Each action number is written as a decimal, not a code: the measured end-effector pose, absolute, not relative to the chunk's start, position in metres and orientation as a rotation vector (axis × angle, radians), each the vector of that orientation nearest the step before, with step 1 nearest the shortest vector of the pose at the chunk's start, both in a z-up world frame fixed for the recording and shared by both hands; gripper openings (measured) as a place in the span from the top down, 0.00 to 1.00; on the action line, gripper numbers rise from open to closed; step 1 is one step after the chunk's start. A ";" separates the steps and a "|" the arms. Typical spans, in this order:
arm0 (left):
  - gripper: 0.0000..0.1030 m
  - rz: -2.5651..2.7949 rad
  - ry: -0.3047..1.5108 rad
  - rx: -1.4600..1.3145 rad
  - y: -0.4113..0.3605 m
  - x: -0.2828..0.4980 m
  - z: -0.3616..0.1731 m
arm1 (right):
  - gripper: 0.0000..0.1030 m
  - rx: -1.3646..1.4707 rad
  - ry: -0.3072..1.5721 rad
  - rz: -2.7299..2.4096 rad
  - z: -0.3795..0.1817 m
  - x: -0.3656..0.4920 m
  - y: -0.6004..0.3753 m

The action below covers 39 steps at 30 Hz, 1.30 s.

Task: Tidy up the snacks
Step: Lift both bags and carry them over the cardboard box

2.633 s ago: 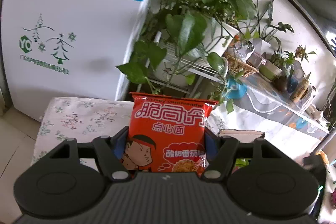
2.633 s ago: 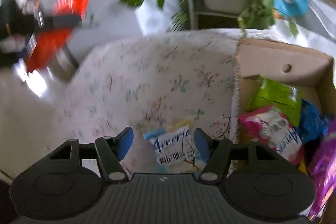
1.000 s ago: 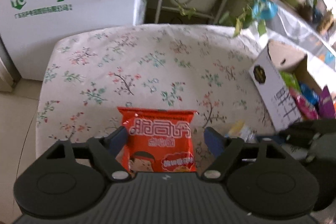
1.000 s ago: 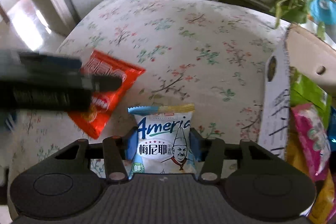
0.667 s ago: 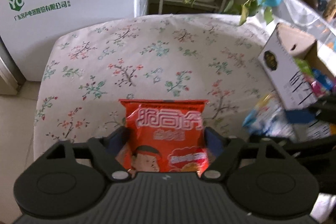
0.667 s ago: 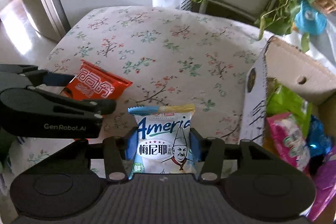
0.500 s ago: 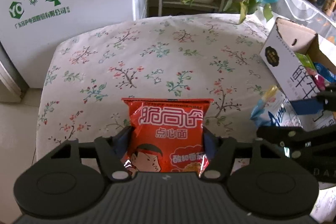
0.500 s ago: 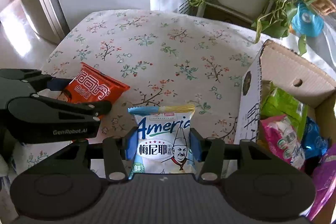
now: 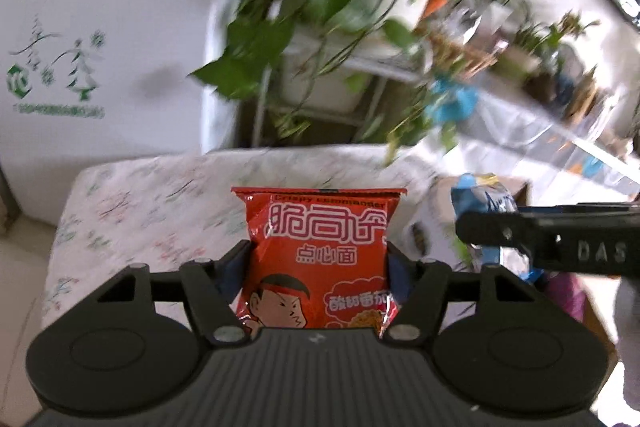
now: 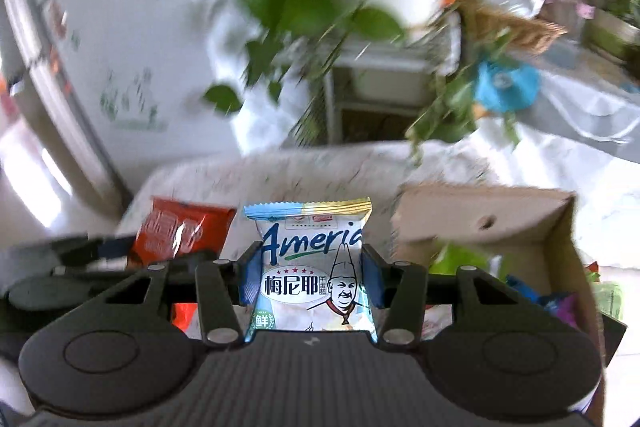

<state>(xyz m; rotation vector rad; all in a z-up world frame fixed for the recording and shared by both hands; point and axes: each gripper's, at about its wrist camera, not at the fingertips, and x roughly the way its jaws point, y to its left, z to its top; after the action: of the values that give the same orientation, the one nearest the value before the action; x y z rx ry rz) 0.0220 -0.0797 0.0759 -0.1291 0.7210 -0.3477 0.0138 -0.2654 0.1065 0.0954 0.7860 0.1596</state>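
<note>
Floral tablecloth (image 9: 160,195) spreads below me, cardboard snack box (image 10: 560,227) at three o'clock. My left gripper (image 9: 318,267) clamps the red noodle packet (image 9: 320,247); my right gripper (image 10: 310,279) clamps the white Ameria packet (image 10: 312,267).

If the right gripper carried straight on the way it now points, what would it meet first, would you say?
Probably the floral-covered table. The right gripper, shut on the white snack packet, aims down at the cloth just left of the cardboard box. Motion blur leaves depth uncertain.
</note>
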 end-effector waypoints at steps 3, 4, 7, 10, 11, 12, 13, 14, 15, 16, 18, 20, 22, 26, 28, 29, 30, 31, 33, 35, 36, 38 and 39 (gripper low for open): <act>0.34 -0.396 0.698 -0.156 -0.095 0.017 0.088 | 0.45 0.150 0.739 0.131 0.117 0.010 -0.286; 0.34 -0.410 0.691 -0.157 -0.100 0.016 0.091 | 0.45 0.170 0.725 0.115 0.121 0.009 -0.294; 0.34 -0.451 0.665 -0.153 -0.115 0.010 0.101 | 0.45 0.230 0.682 0.086 0.130 0.006 -0.317; 0.34 -0.479 0.656 -0.178 -0.128 0.009 0.107 | 0.45 0.295 0.646 0.057 0.137 0.002 -0.338; 0.34 -0.484 0.658 -0.194 -0.132 0.009 0.108 | 0.45 0.315 0.636 0.041 0.138 0.001 -0.345; 0.34 -0.486 0.659 -0.208 -0.137 0.010 0.108 | 0.45 0.329 0.631 0.028 0.139 0.000 -0.350; 0.34 -0.484 0.661 -0.221 -0.142 0.012 0.109 | 0.45 0.345 0.629 0.015 0.139 0.000 -0.355; 0.34 -0.483 0.664 -0.232 -0.148 0.014 0.109 | 0.45 0.362 0.629 0.003 0.139 -0.001 -0.360; 0.34 -0.485 0.669 -0.245 -0.152 0.015 0.108 | 0.45 0.385 0.630 -0.014 0.138 -0.002 -0.366; 0.34 -0.489 0.676 -0.256 -0.158 0.017 0.107 | 0.45 0.410 0.630 -0.030 0.137 -0.002 -0.372; 0.34 -0.493 0.691 -0.266 -0.169 0.020 0.104 | 0.45 0.446 0.630 -0.056 0.135 -0.004 -0.380; 0.34 -0.490 0.701 -0.259 -0.181 0.024 0.101 | 0.45 0.478 0.629 -0.078 0.134 -0.005 -0.389; 0.34 -0.480 0.713 -0.263 -0.190 0.028 0.096 | 0.45 0.520 0.635 -0.101 0.131 -0.006 -0.396; 0.34 -0.457 0.746 -0.271 -0.206 0.036 0.087 | 0.45 0.569 0.646 -0.132 0.124 -0.003 -0.403; 0.34 -0.445 0.759 -0.259 -0.214 0.039 0.084 | 0.45 0.598 0.656 -0.147 0.120 -0.001 -0.406; 0.34 -0.442 0.764 -0.256 -0.217 0.041 0.083 | 0.45 0.617 0.661 -0.153 0.119 -0.002 -0.408; 0.35 -0.440 0.767 -0.255 -0.220 0.041 0.083 | 0.44 0.638 0.667 -0.156 0.116 -0.001 -0.409; 0.32 -0.433 0.768 -0.251 -0.223 0.042 0.082 | 0.44 0.649 0.671 -0.158 0.115 -0.001 -0.409; 0.28 -0.423 0.772 -0.235 -0.228 0.041 0.082 | 0.39 0.662 0.675 -0.178 0.113 -0.002 -0.410; 0.23 -0.427 0.758 -0.224 -0.231 0.038 0.086 | 0.33 0.659 0.674 -0.177 0.114 -0.002 -0.410; 0.16 -0.428 0.752 -0.214 -0.231 0.035 0.089 | 0.27 0.654 0.668 -0.172 0.115 -0.003 -0.409; 0.08 -0.416 0.740 -0.184 -0.231 0.028 0.096 | 0.23 0.643 0.660 -0.167 0.119 -0.005 -0.408; 0.07 -0.412 0.734 -0.172 -0.230 0.024 0.099 | 0.22 0.634 0.655 -0.166 0.121 -0.006 -0.407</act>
<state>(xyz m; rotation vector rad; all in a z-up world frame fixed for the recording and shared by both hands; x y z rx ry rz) 0.0241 -0.2303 0.0991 -0.1724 0.7340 -0.4116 -0.0064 -0.4074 0.1206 0.6341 0.6550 -0.1661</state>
